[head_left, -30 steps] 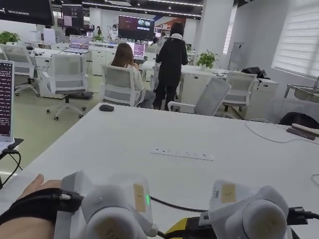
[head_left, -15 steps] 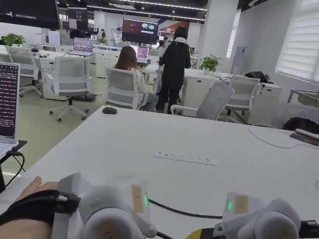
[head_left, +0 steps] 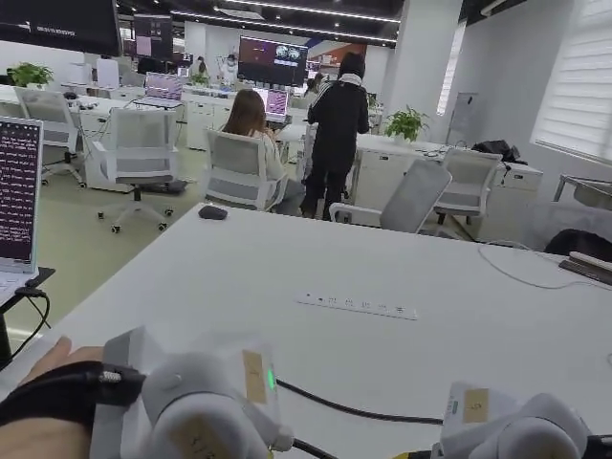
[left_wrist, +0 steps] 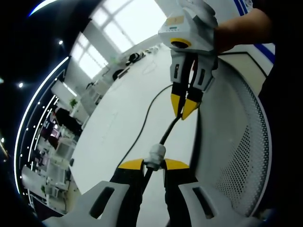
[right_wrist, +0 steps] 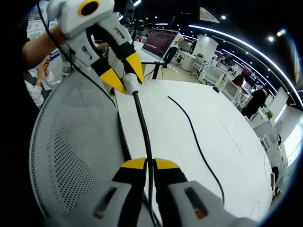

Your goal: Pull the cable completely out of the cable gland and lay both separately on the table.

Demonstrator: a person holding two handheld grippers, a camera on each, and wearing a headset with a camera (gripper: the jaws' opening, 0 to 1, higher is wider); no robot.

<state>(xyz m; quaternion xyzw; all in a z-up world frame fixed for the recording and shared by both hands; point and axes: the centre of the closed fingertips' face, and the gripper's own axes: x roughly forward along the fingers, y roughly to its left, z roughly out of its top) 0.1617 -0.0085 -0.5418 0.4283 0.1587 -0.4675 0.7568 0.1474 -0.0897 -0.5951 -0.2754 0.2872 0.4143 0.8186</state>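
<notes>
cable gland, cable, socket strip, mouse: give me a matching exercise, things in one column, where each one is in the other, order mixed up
Things:
1. cable gland
2. cable
3. socket strip
4. mouse

Places:
a. flat on the table, near its middle
b. gripped by the left gripper
c. by the table's far edge
d. gripped by the right gripper

Pairs: 1-b, 2-d, 3-a, 4-c
</notes>
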